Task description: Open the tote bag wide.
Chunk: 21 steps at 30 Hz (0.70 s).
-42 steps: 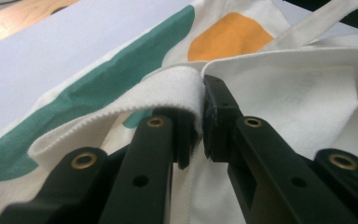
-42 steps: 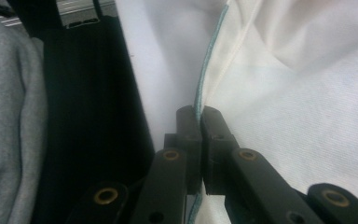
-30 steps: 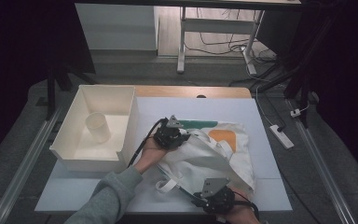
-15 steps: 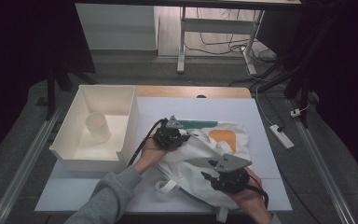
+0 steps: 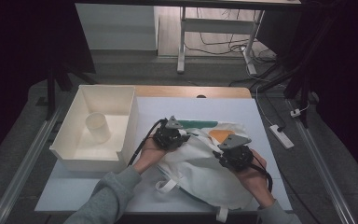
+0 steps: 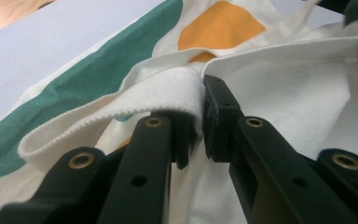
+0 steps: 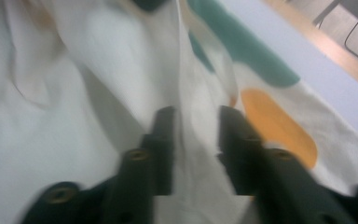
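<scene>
— Fingers of the left gripper (image 6: 200, 121) are clamped on the woven handle strap (image 6: 135, 100) of the white tote bag (image 5: 200, 165), which lies crumpled mid-table beside the white bin (image 5: 74, 154).

— And the right gripper (image 7: 196, 140)?

— Its jaws straddle a raised fold, seemingly not yet pinched. Spreading the bag looks barely begun.
</scene>
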{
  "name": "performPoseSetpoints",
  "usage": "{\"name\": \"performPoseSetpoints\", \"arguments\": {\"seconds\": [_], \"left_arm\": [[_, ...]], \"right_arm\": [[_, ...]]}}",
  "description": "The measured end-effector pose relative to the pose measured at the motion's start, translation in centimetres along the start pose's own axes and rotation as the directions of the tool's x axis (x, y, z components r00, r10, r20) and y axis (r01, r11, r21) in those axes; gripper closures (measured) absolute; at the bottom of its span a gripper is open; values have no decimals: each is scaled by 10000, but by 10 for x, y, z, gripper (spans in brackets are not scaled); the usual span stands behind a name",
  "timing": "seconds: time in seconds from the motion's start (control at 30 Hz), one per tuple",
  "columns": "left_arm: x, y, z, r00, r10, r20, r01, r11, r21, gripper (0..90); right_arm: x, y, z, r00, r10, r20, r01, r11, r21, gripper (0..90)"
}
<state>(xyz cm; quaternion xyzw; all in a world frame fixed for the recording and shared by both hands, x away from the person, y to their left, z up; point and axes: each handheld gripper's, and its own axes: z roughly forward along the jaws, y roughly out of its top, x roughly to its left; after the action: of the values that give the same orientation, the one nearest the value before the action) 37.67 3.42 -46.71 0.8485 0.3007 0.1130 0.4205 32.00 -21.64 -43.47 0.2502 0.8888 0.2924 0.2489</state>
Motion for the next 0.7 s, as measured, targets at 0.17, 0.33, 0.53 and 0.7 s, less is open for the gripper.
{"name": "performPoseSetpoints", "arguments": {"seconds": [0.17, 0.33, 0.53, 0.7], "left_arm": [[0, 0, -2, 10000, 22, 19, -22, 10000, -59, 804], [-3, 1, -3, 9997, 164, 179, -161, 9997, -173, 797], [-6, 1, 3, 9987, 428, -269, -425, 9990, 130, 791], [-2, -1, 11, 9985, 353, -419, -337, 9987, 384, 778]], "right_arm": [[-13, 3, 1, 9997, 170, 179, -166, 9996, -212, 893], [-31, 7, 5, 9962, 341, 803, -301, 9982, -512, 894], [-51, 11, 39, 9940, 526, 958, -490, 9980, -403, 893], [-64, 9, 68, 9955, 661, 684, -647, 9977, -219, 893]]}}
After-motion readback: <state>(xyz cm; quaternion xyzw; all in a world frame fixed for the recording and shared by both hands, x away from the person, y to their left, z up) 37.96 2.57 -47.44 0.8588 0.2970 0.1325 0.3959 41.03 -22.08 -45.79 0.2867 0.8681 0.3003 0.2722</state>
